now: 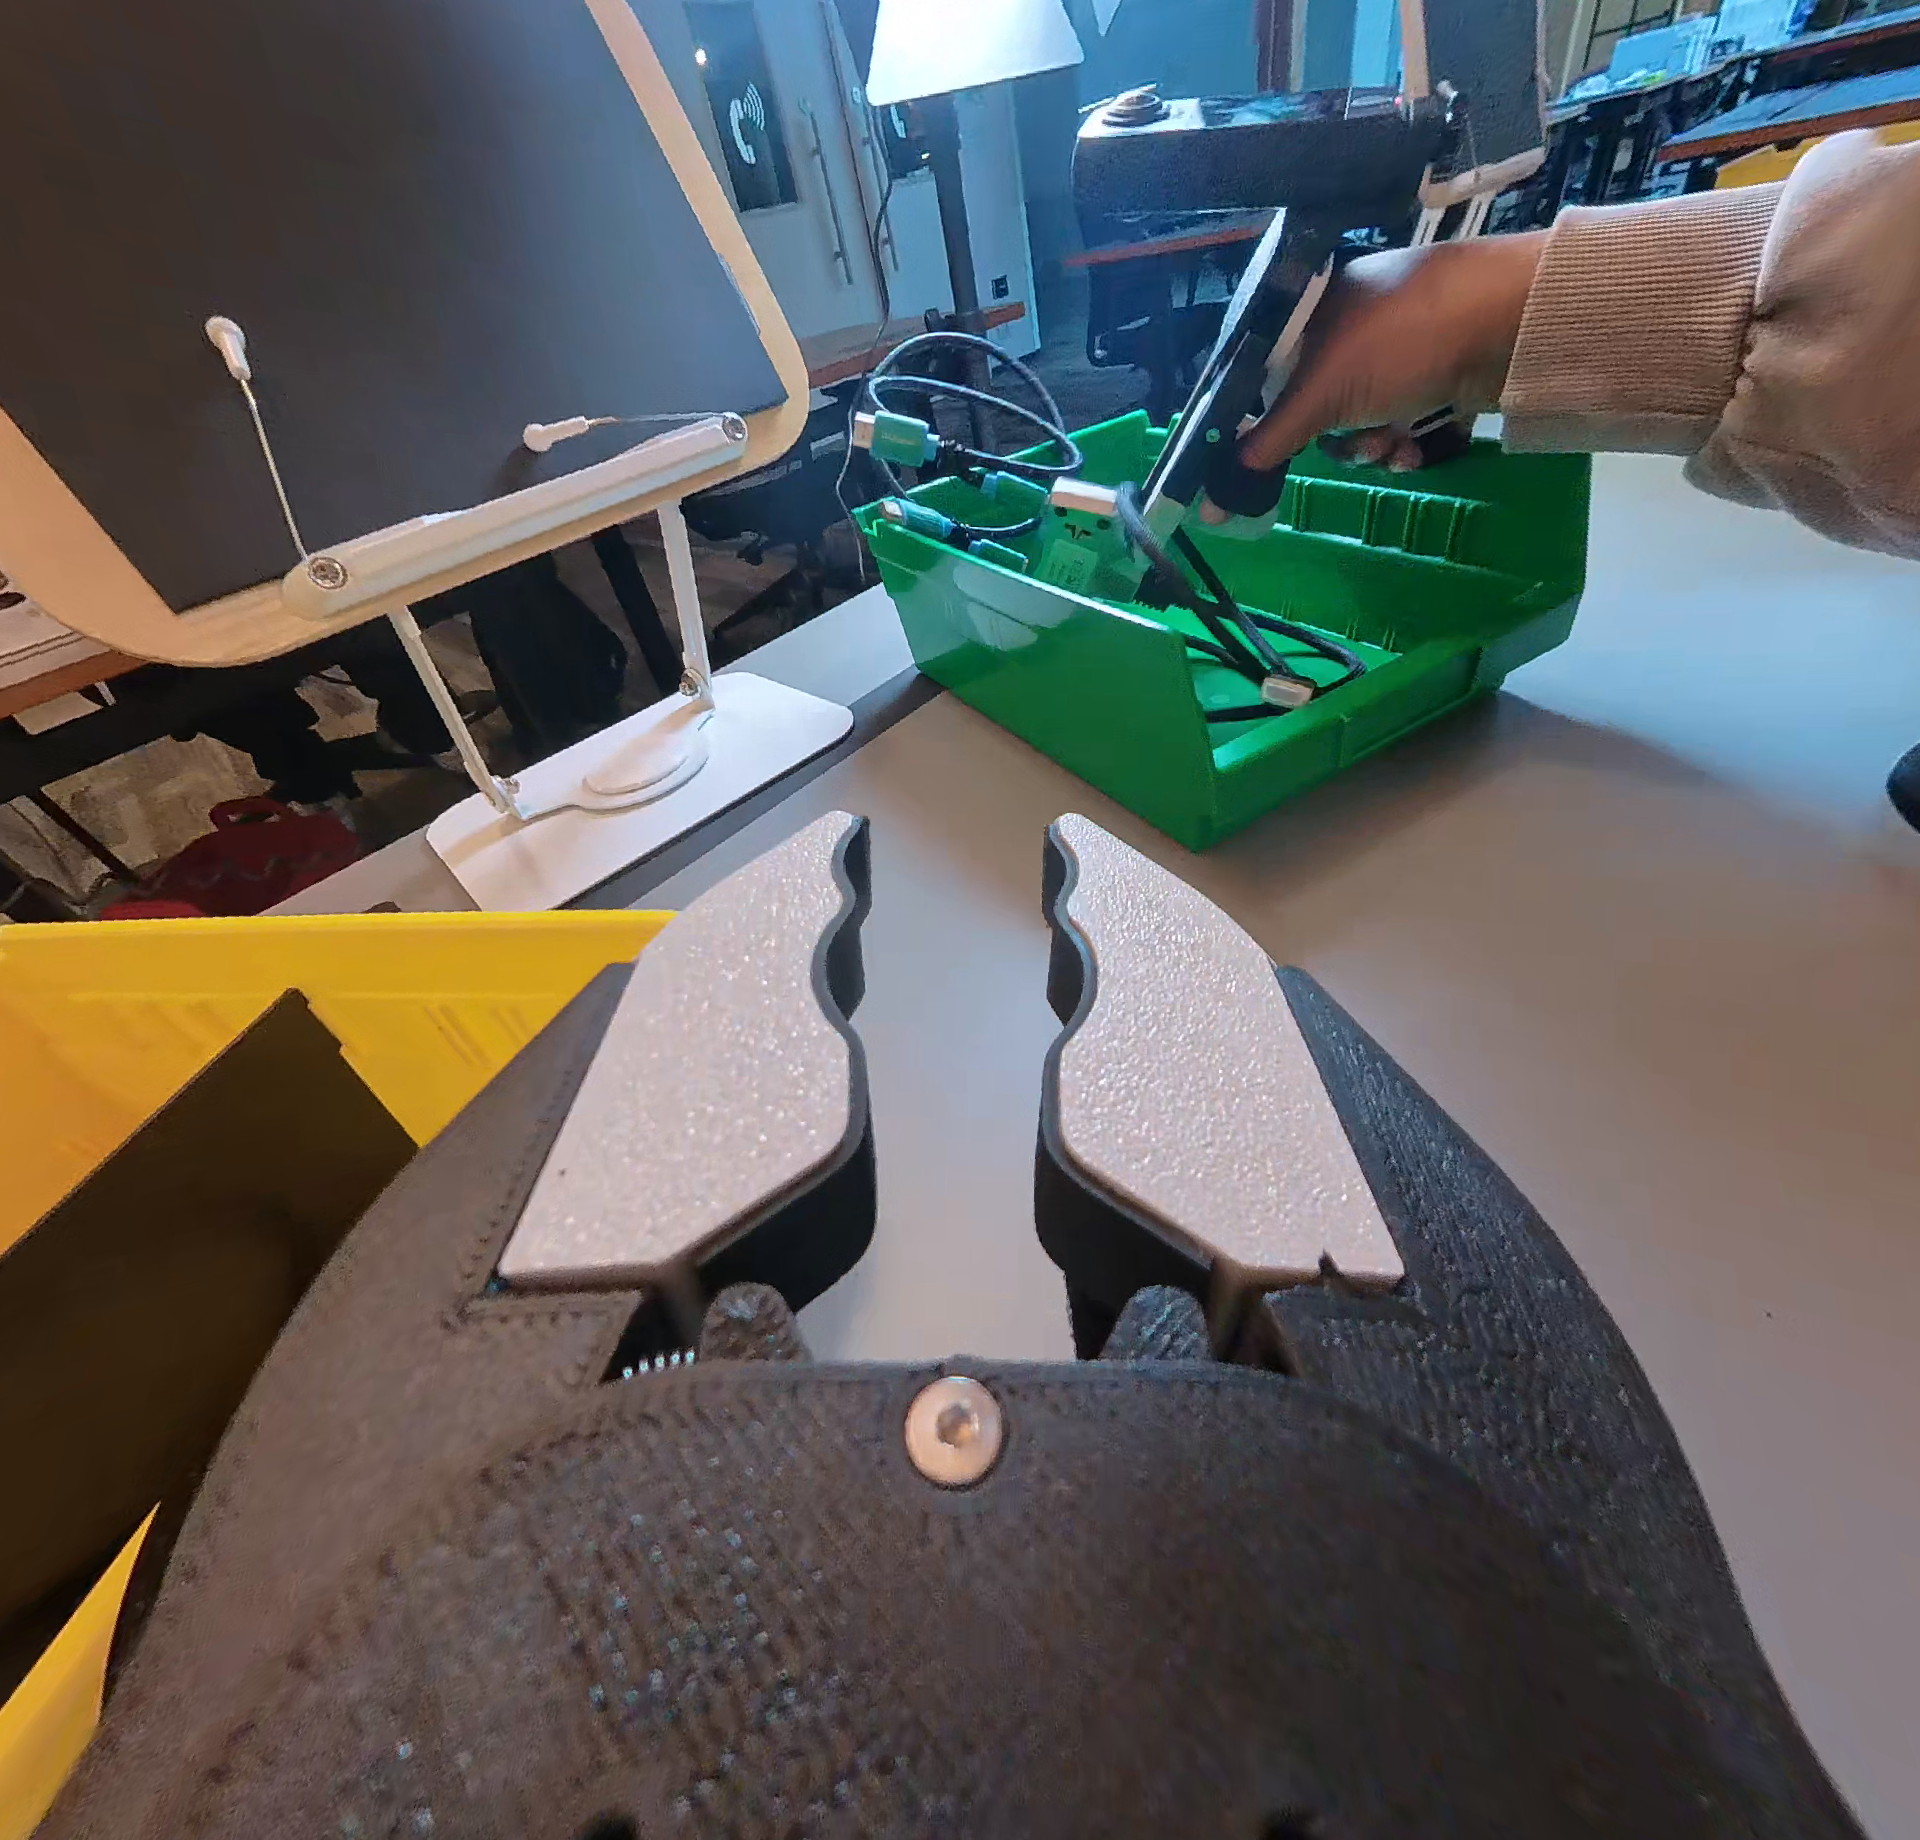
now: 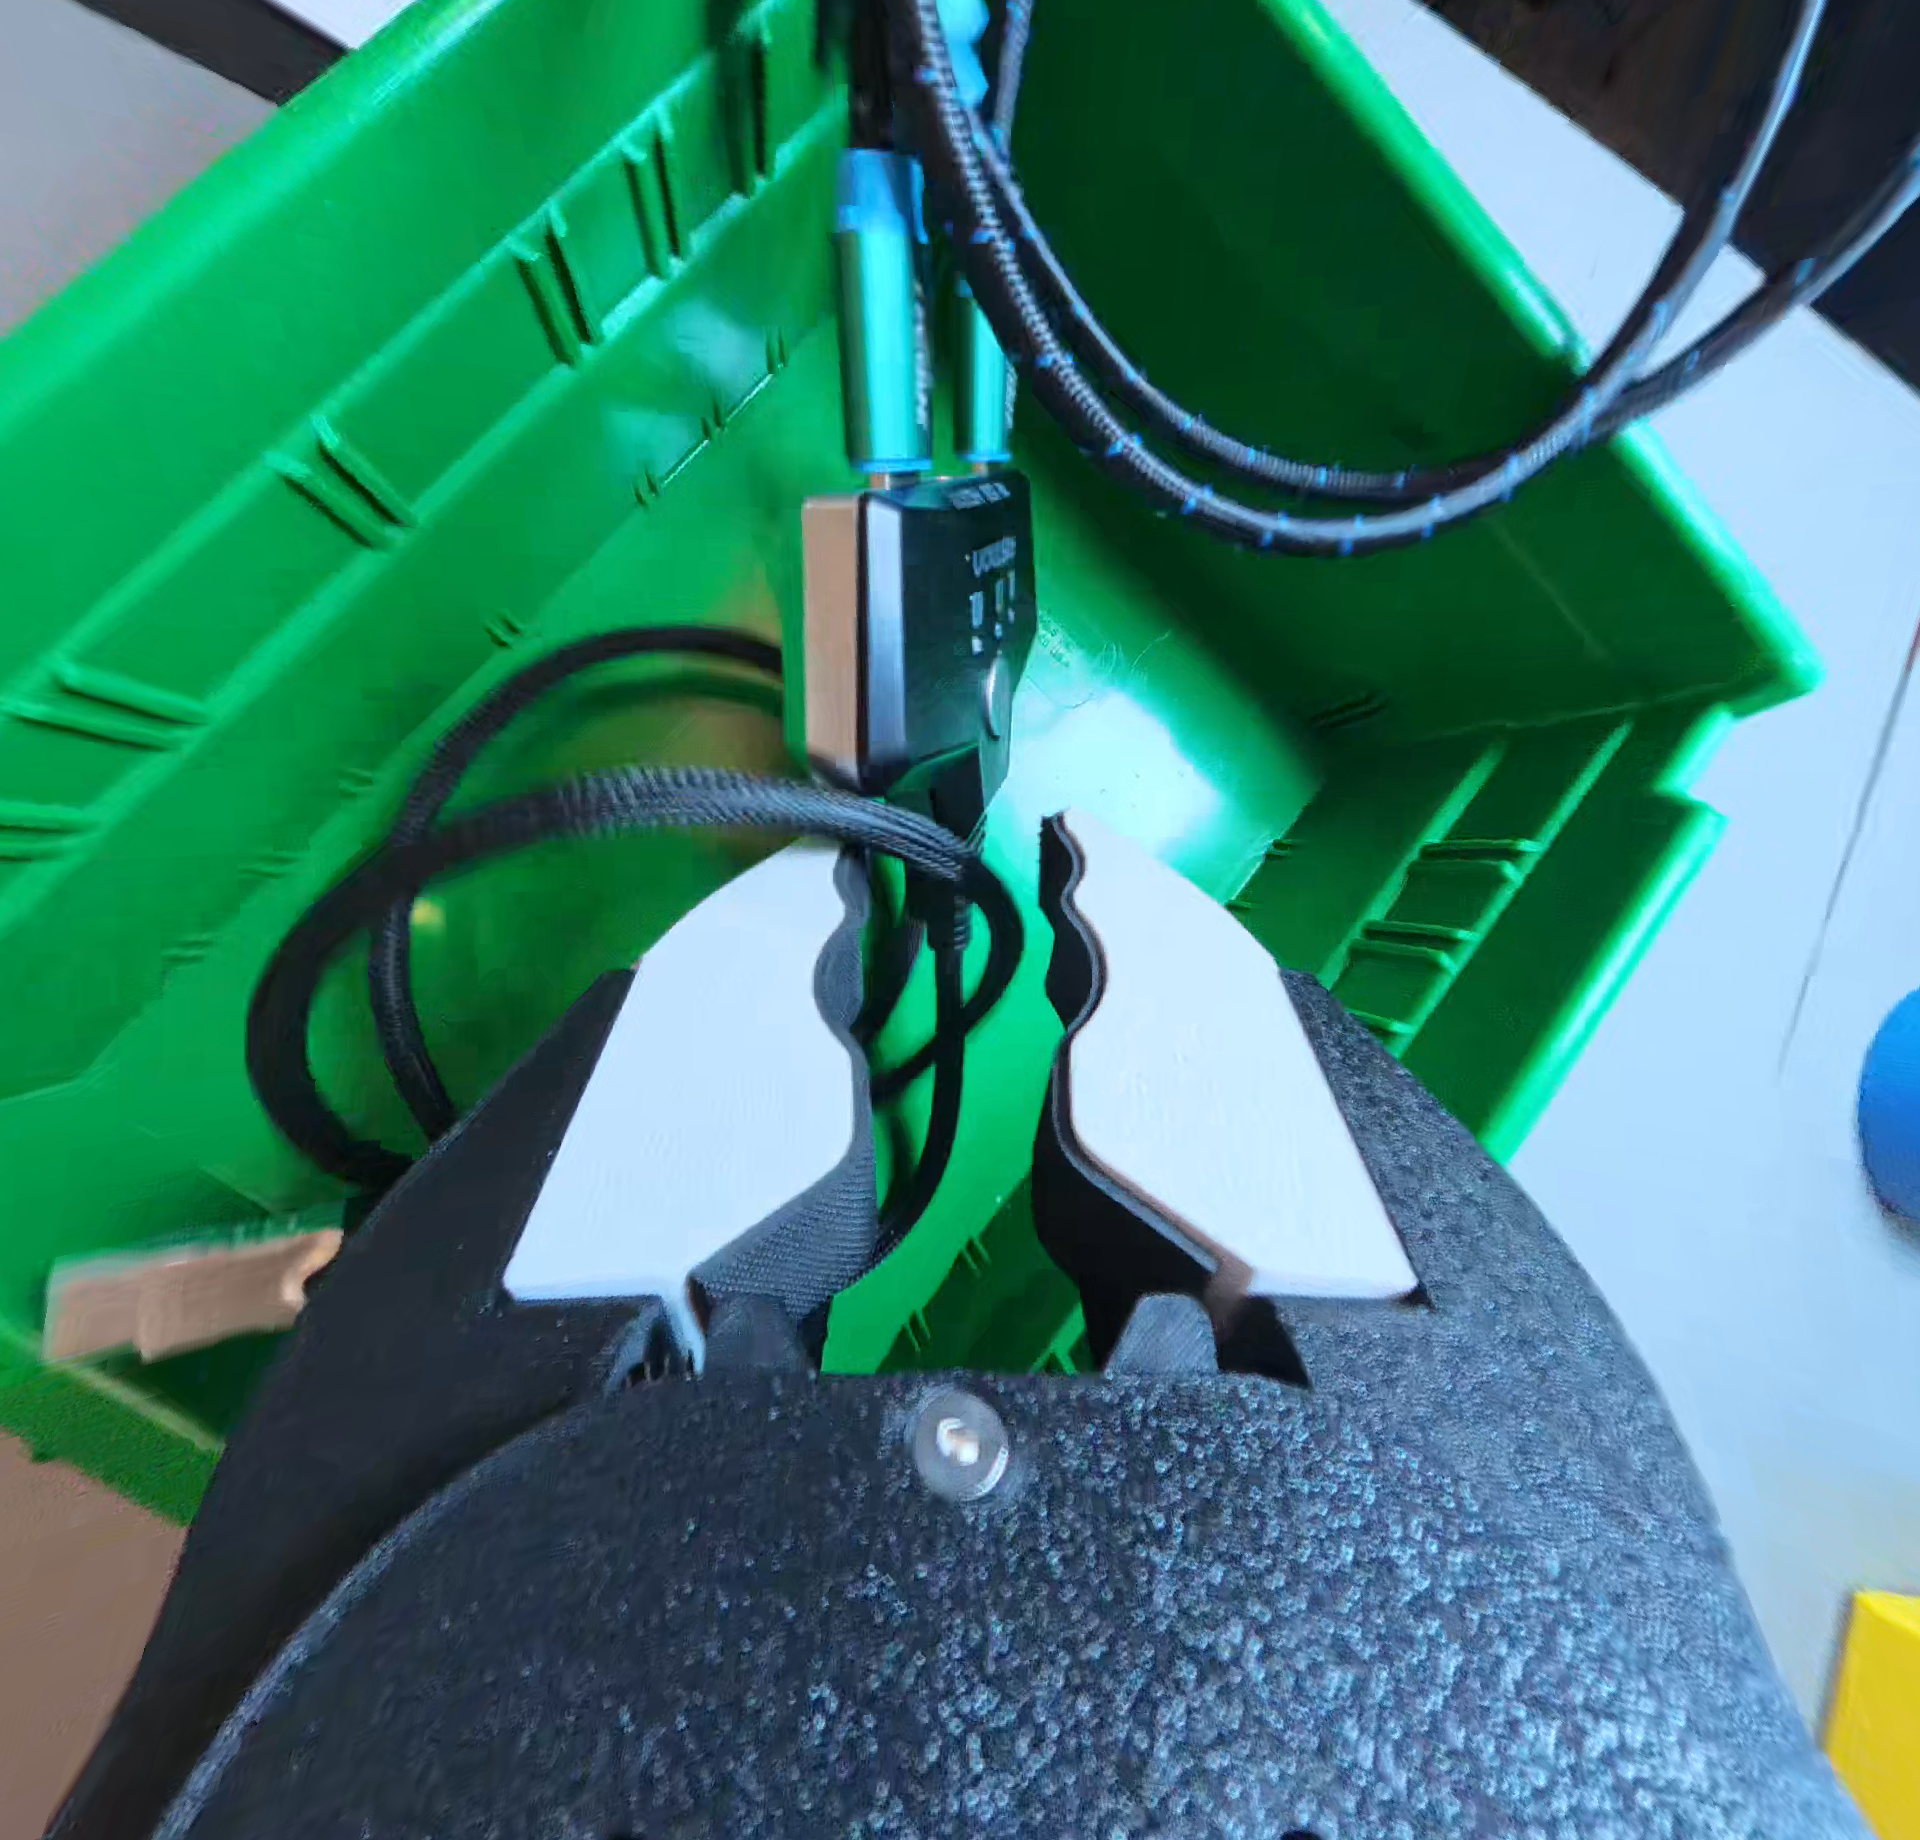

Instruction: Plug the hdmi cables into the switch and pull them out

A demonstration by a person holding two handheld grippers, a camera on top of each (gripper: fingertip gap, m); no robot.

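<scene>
We saw the left gripper (image 1: 956, 845) hovering over the grey table (image 1: 1558, 959), fingers parted with a clear gap, nothing between them. A yellow bin (image 1: 312, 1011) sat at its 9 o'clock, and a white stand (image 1: 644, 751) carrying a dark panel at 11 o'clock.

At 1 o'clock stood the green bin (image 1: 1091, 710), with the right gripper (image 1: 1174, 512) reaching down into it, held by a hand (image 1: 1392, 356) in a beige sleeve.

In the right wrist view the right gripper (image 2: 956, 845) was parted too. Black braided cable (image 2: 582, 814) ran between and past the fingers, probably not clamped; motion blur made this hard to judge. The switch (image 2: 914, 627), a small black box with white markings we left unread, stood at 12 o'clock just beyond the fingertips inside the green bin (image 2: 416, 440). Two teal hdmi plugs (image 2: 883, 336) were seated in its far end.
</scene>
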